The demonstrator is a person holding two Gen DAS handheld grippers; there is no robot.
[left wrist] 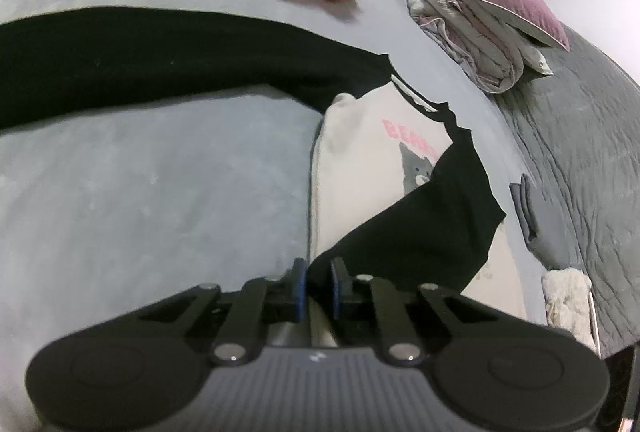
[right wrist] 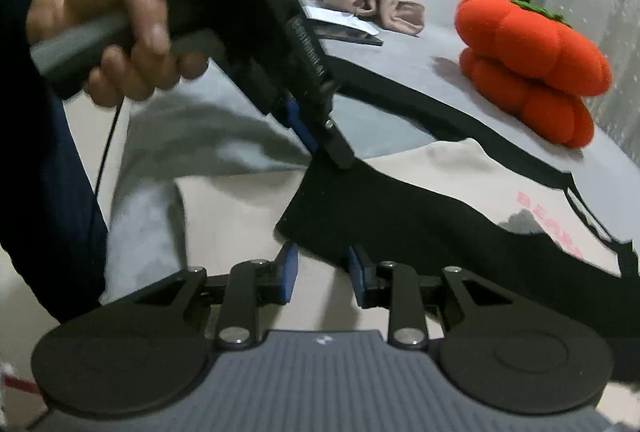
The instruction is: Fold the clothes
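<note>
The left gripper, held in a hand at ten o'clock, pinches tight; the right gripper stands apart.

Soft, even light; the orange pumpkin cushion drops a faint shadow beside it. The hand left of it is blurry; edges bend round.

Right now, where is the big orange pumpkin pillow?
The pumpkin pillow sits on the grey bed, at the right in the right wrist view, just beyond the shirt's black sleeve.
</note>
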